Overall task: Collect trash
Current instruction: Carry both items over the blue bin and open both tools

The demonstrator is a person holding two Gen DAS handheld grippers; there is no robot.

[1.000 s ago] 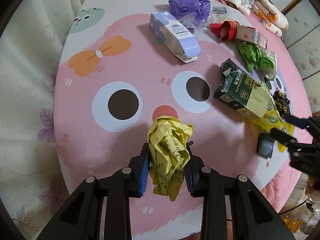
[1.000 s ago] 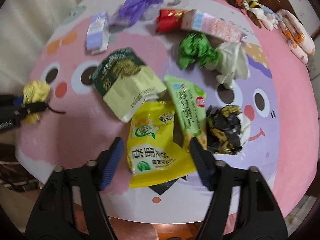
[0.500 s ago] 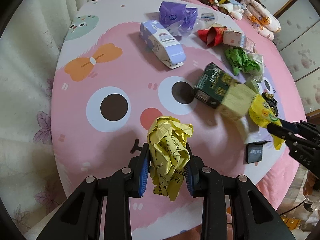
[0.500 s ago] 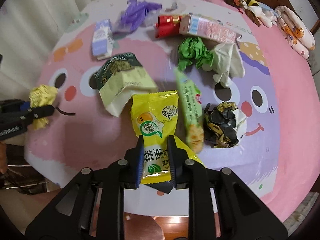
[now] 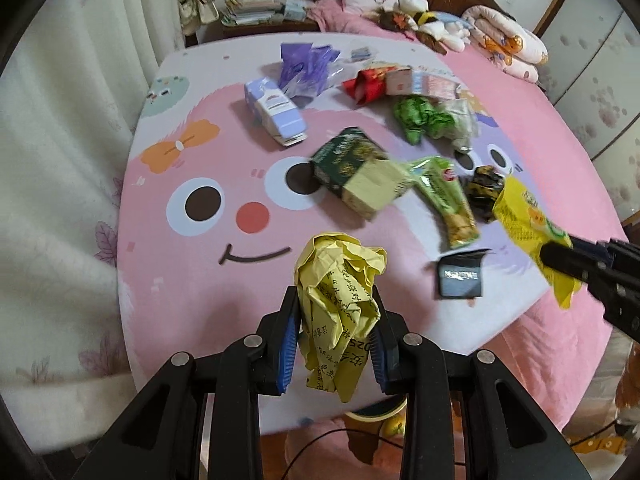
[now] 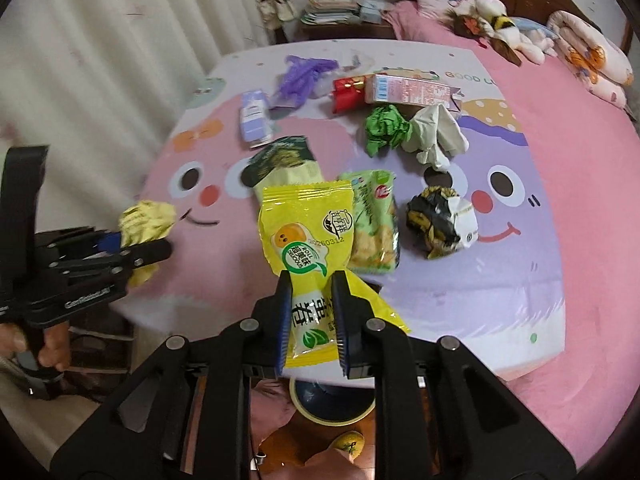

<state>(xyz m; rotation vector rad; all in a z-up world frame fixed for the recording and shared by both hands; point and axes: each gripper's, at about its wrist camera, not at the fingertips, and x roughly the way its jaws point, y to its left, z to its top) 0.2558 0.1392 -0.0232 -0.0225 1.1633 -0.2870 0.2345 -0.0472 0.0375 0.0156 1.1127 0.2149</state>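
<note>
Left tongs: clamped on a crumpled yellow paper ball, held above the bed's near edge at 6 o'clock. Right tongs: pinched on a yellow snack packet, lifted clear of the pink cartoon bedspread. Remaining trash is spread on the bedspread: green snack bag, dark green box, black wrapper.

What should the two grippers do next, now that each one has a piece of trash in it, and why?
Probably carry both pieces back over the near table edge toward the round bin that shows just below it. The left gripper is shut on the crumpled yellow paper, the right gripper on the yellow snack bag, and both are lifted off the table.
</note>
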